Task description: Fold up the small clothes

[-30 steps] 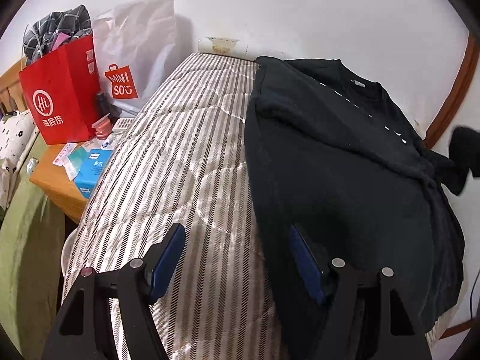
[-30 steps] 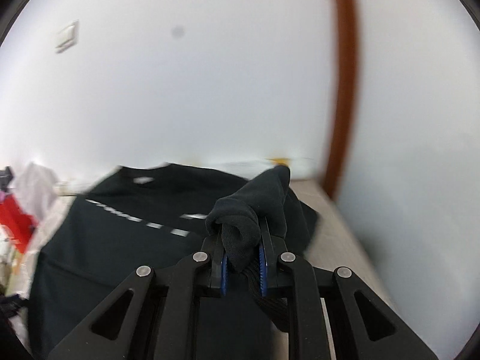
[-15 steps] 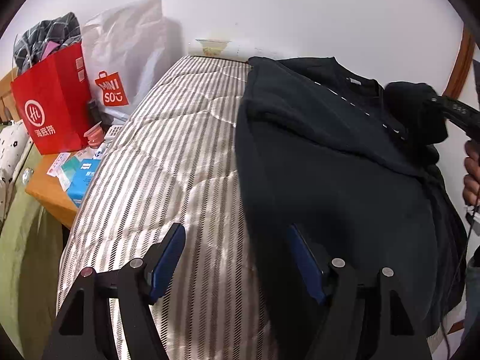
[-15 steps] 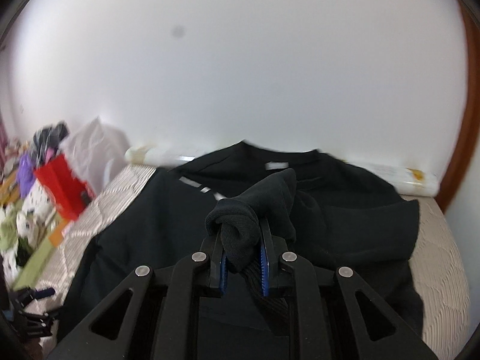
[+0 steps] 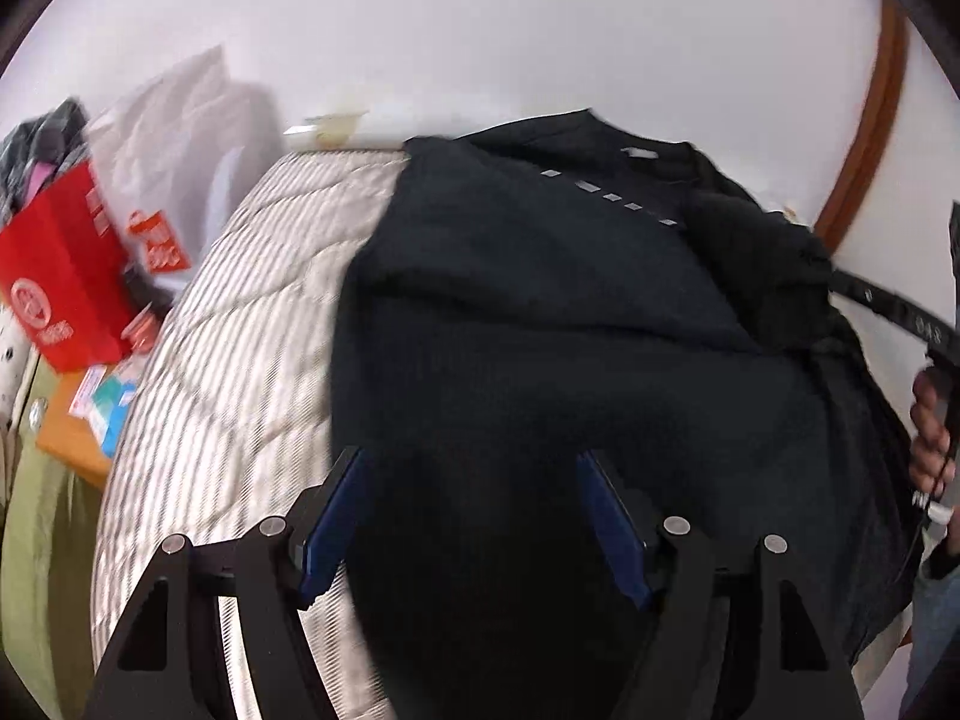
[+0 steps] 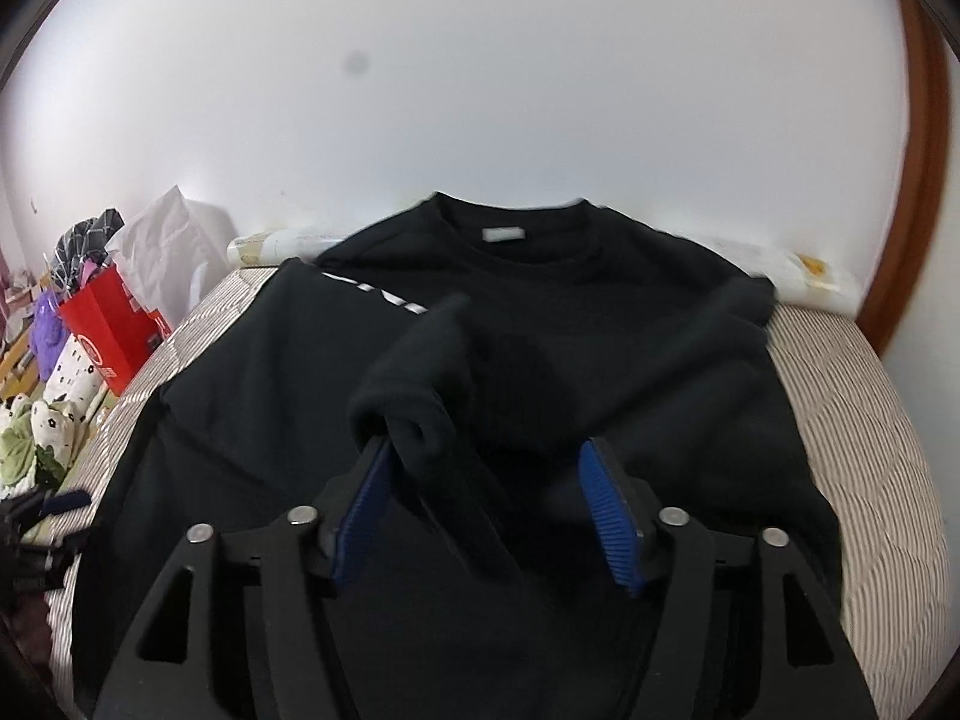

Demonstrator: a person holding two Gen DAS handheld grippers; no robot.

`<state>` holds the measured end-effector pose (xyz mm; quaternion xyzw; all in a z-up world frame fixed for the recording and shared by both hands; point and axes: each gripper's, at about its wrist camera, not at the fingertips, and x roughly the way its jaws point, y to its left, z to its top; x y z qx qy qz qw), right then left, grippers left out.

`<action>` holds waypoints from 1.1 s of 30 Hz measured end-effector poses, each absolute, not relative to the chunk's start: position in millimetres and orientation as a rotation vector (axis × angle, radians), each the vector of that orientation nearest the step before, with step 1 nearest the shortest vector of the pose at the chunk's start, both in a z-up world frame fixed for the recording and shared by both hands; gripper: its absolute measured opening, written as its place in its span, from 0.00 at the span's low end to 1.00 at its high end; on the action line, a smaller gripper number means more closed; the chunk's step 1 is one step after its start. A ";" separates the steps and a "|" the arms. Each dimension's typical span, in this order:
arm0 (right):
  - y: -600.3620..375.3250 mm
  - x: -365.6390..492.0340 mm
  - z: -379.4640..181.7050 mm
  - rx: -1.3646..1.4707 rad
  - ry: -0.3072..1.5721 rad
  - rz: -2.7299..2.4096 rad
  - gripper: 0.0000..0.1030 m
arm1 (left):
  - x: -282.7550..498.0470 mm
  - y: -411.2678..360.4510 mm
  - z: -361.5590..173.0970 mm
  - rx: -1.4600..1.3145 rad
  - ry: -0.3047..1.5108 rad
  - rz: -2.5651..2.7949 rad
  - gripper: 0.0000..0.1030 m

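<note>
A black sweatshirt [image 6: 540, 312] lies spread flat on a bed [image 6: 852, 408] covered with a striped quilt, its collar toward the white wall and a small white label showing inside the neck. A row of white marks runs across the chest near one shoulder.

In the right wrist view the right hand-held gripper [image 6: 486, 498] hangs low over the middle of the sweatshirt. Its jaws are opening, the blue pads already standing well apart. The sleeve cuff [image 6: 414, 414] is between them, rolled into a soft tube: it leans against the left pad and is clear of the right pad, so nothing is clamped. The rest of that sleeve trails back across the body of the garment toward the right shoulder.

In the left wrist view the left hand-held gripper [image 5: 474, 516] has its jaws apart with nothing between the pads; it hovers above the lower part of the sweatshirt, close to the garment's edge where the dark fabric meets the quilt. At the right edge of this view a person's hand [image 5: 930, 438] grips the handle of the other tool.

Beside the bed, a red paper bag [image 5: 60, 288] and a white plastic bag [image 5: 174, 138] stand on a wooden nightstand [image 5: 66, 438], blurred
</note>
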<state>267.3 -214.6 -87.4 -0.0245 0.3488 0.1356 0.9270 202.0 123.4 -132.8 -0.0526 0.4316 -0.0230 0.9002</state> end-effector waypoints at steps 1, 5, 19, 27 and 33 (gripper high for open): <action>-223.7 262.6 -87.2 -0.045 0.715 0.277 0.68 | 206.5 115.3 -128.9 -0.104 0.890 -0.059 0.67; -250.1 245.9 -83.8 -0.062 0.718 0.245 0.68 | 216.8 84.8 -114.2 -0.085 0.881 -0.110 0.67; -344.7 205.6 -82.6 0.059 0.710 0.145 0.68 | 273.5 -41.7 -118.7 0.059 0.905 -0.272 0.67; -381.3 187.5 -91.9 0.115 0.713 0.115 0.68 | 284.2 -85.2 -150.8 0.218 0.910 -0.254 0.67; -392.3 185.7 -98.8 0.200 0.723 0.130 0.68 | 286.5 -102.3 -164.1 0.310 0.881 -0.223 0.67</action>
